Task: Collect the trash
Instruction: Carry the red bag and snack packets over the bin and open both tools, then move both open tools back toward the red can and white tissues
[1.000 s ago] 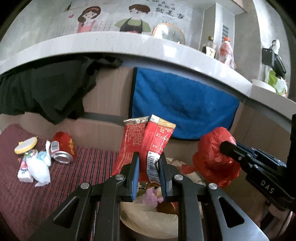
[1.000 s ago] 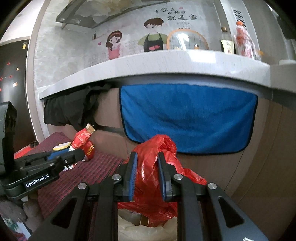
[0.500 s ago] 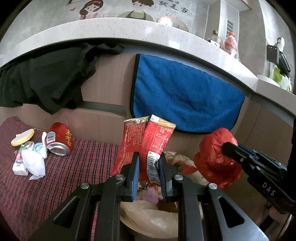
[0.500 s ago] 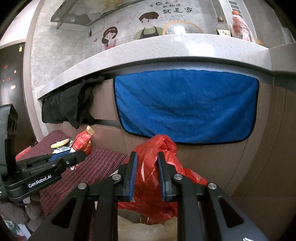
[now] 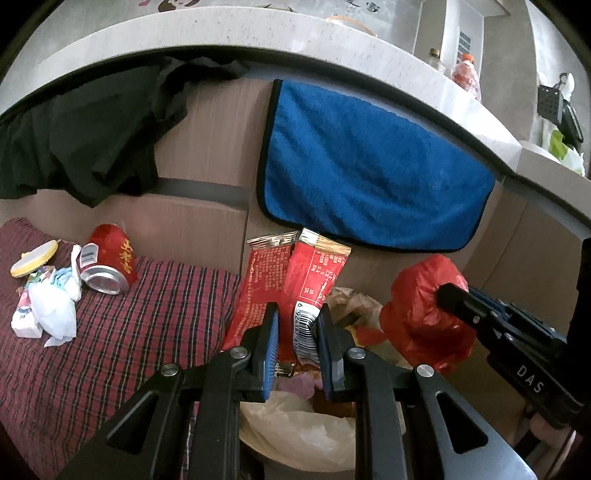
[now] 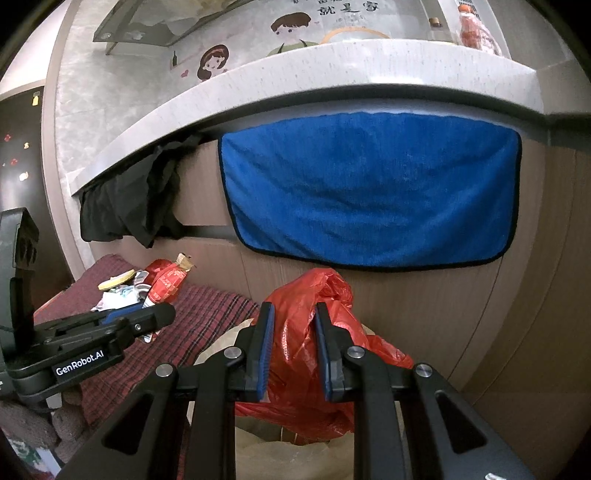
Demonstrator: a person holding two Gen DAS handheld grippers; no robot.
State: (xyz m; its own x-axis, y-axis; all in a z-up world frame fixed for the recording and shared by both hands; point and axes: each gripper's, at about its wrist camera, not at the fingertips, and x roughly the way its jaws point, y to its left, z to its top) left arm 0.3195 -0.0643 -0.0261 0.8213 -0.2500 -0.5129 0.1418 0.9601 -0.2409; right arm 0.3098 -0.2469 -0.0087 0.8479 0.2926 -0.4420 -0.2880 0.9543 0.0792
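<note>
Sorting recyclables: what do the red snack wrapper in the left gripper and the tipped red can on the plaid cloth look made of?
Red snack wrapper: glossy printed plastic film, seemingly, with creases and crimped gold ends. Tipped red can: metal, likely aluminium, given its shiny silver rim.

The left hand-held gripper (image 5: pixel 295 339) and right hand-held gripper (image 6: pixel 291 347) are both clamped, side by side, fingers pointing forward.

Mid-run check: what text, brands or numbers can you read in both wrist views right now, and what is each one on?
"DAS": black body of the right gripper.
"GenRobot.AI": black body of the left gripper.
"6 92418...": barcode digits on the red foil snack wrapper; the rest is hidden.
Gold characters on the red drink can: too blurred.
Characters on the cartoon wall sticker: unreadable.
</note>
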